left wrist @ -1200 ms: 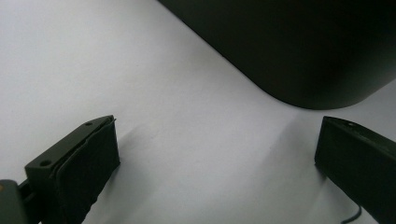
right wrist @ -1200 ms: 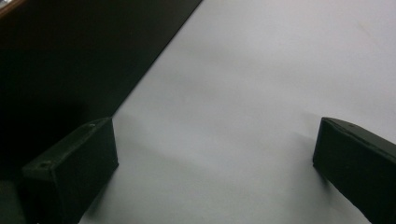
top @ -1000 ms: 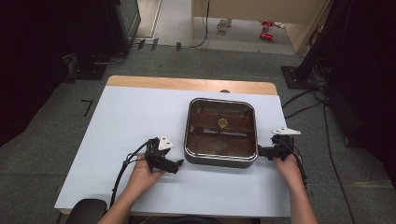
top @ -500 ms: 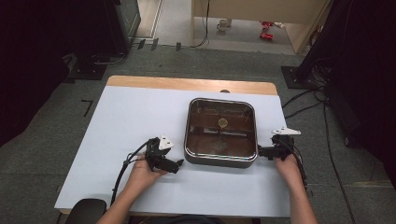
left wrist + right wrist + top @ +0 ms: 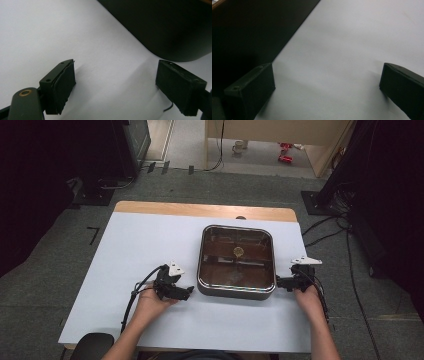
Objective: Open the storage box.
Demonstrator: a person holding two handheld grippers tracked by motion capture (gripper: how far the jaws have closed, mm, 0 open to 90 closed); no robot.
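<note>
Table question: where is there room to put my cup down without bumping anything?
The widest bare patch of the table is on the left, between its left edge and the square pan, above the left gripper. Another strip runs along the near edge below the pan. It is tight on the right, where the right gripper sits beside the pan.

The table (image 5: 150, 250) is brightly lit from overhead; surroundings are left dim. Soft shadows are cast beside blurred jaws.
</note>
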